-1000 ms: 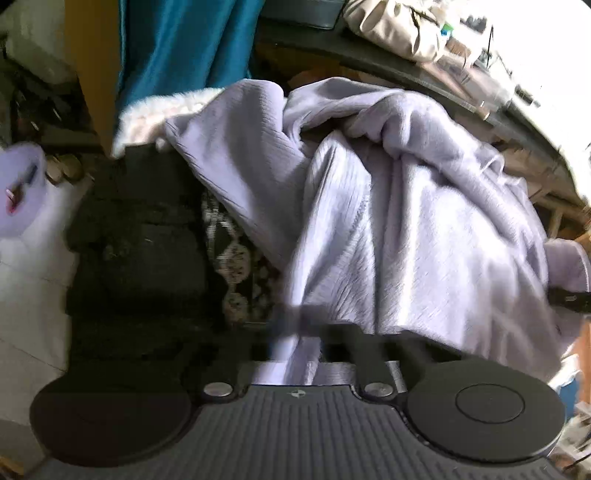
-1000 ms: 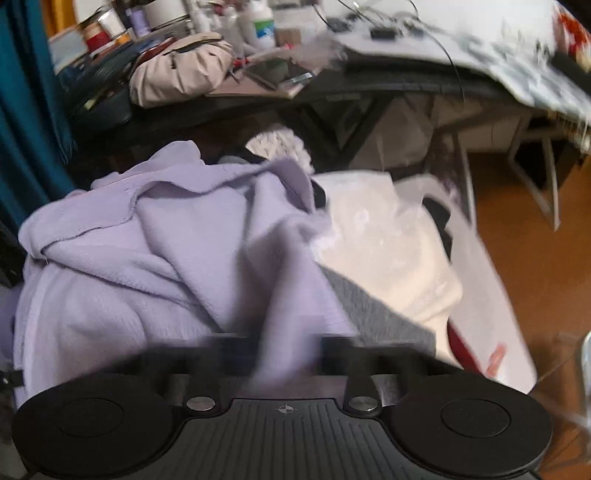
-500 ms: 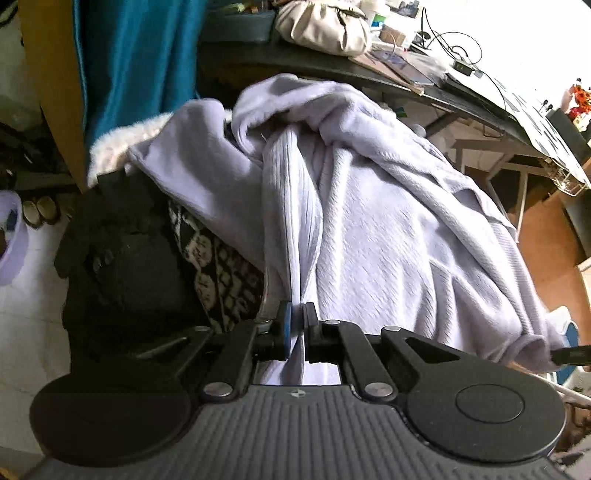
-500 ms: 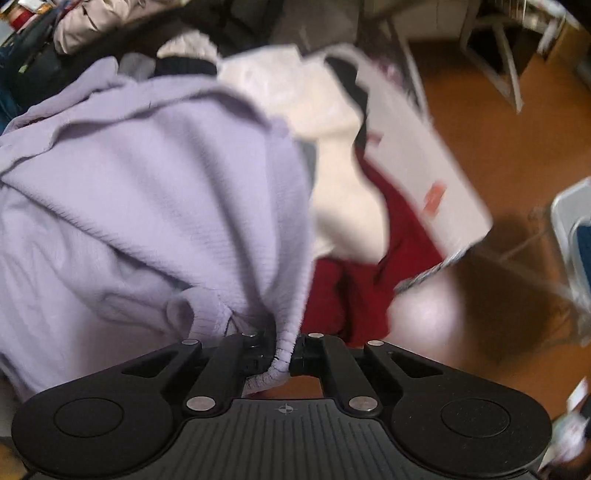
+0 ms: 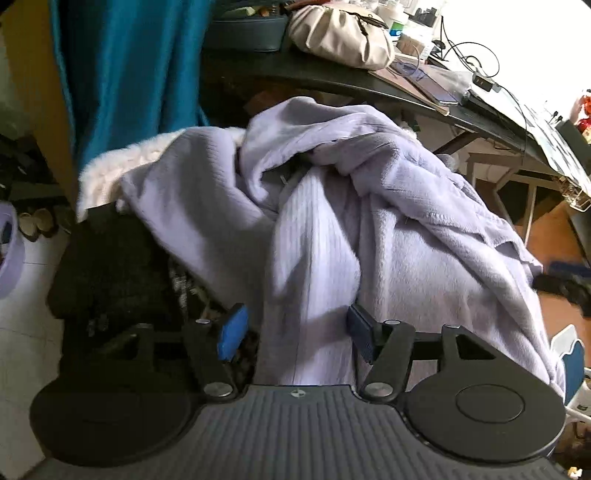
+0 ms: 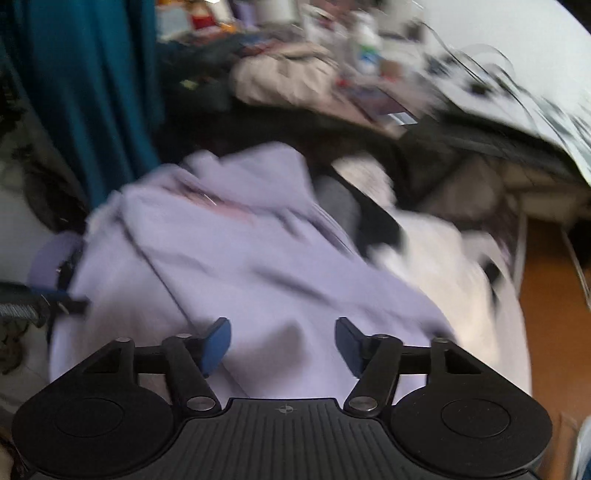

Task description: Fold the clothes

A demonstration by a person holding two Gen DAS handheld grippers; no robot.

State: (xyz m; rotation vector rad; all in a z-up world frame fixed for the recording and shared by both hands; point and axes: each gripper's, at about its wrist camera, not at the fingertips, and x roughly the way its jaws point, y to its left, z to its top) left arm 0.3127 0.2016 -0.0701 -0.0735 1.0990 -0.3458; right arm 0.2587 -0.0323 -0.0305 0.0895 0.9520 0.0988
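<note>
- The robe point(image 5: 369, 229), a pale lilac fleece garment, lies bunched in a heap on a pile of other clothes, just below and in front of both grippers.
- Its clearest line is a ribbed band point(image 5: 314, 266) that runs from the crumpled top of the heap straight down toward the left gripper point(image 5: 295, 328) and passes between its blue pads point(image 5: 232, 332).
- That band is the long axis for the coming move: it points away from the left gripper, so a grip taken there would pull along the fold and not across it.
- The left gripper's jaws stand wide apart, one each side of the band; neither pad clearly presses the cloth.
- The right gripper point(image 6: 282, 343) is likewise spread, its pads point(image 6: 218, 341) hovering over a smooth stretch of robe point(image 6: 240, 266), holding nothing. That view is smeared by motion, so whether the pads touch the cloth I cannot tell.
- By my judgement the left gripper is the better placed: it already straddles a defined edge, while the right has only flat fabric under it.
- Outward from the robe: a black garment point(image 5: 107, 266) and a bit of patterned cloth to the left, white fleece point(image 5: 110, 166) behind, pale clothes point(image 6: 443, 258) to the right.
- Further back, a dark desk point(image 5: 332, 79) with a beige bag point(image 5: 340, 31), and a teal curtain point(image 5: 129, 74) on the left.
- The robe is still unfolded, so the task looks to be at an early stage.
</note>
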